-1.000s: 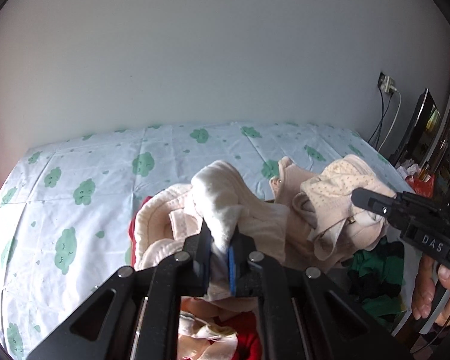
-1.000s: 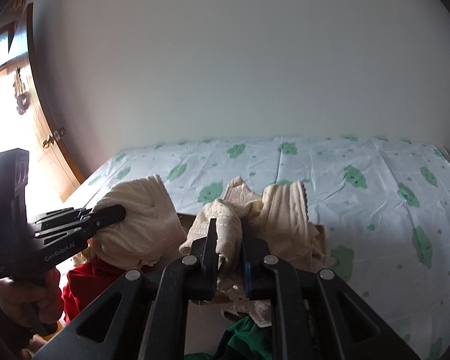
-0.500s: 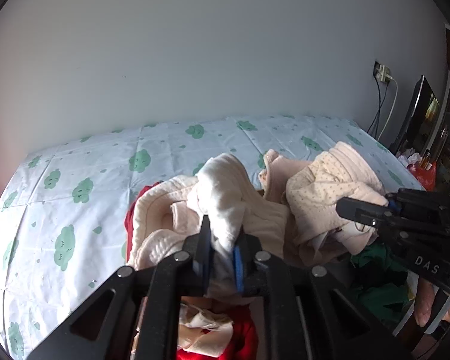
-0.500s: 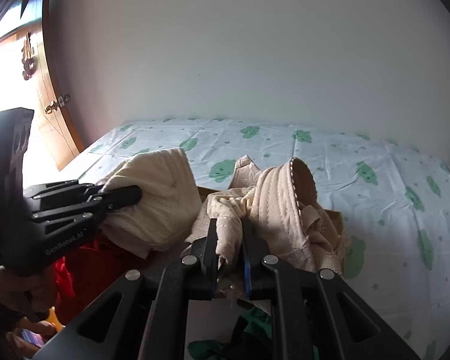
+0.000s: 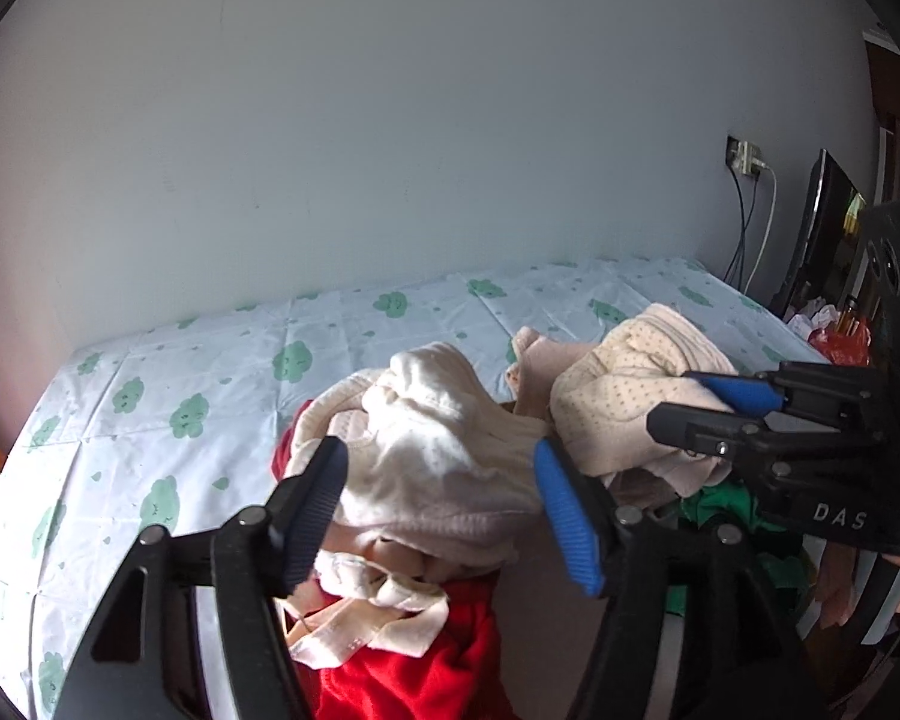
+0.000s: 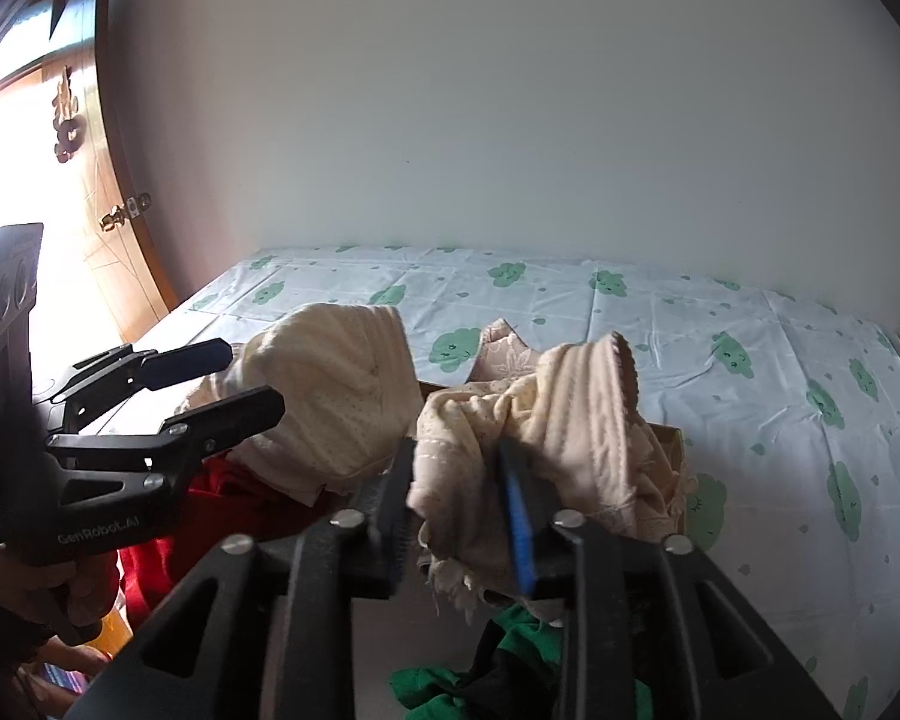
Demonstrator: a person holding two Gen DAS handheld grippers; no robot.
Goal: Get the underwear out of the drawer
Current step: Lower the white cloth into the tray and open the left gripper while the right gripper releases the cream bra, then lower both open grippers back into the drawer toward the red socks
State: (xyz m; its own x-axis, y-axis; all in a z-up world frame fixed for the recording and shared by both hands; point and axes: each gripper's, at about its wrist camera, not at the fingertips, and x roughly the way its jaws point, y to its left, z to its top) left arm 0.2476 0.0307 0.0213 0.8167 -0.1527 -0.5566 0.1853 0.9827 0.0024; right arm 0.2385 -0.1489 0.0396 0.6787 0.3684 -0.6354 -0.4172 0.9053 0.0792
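Note:
A cream underwear piece [image 5: 444, 456] rests on a heap of clothes between the spread fingers of my left gripper [image 5: 441, 492], which is open. It also shows in the right wrist view [image 6: 336, 396], beside the left gripper [image 6: 234, 378]. A beige dotted underwear piece [image 6: 528, 438] lies between the fingers of my right gripper [image 6: 456, 516], which is open and blurred. In the left wrist view the right gripper [image 5: 708, 402] stands around that dotted piece [image 5: 624, 408]. The drawer itself is mostly hidden.
A bed with a white sheet printed with green clouds [image 5: 210, 396] lies behind the heap. Red cloth [image 5: 426, 660] and green cloth [image 6: 510, 660] lie in the heap. A wall socket with cables [image 5: 747, 159] and a screen are at the right. A wooden door [image 6: 120, 228] is at the left.
Both grippers were shut on their underwear pieces and have opened. The cloth has dropped onto the heap. Both cameras have swung a little.

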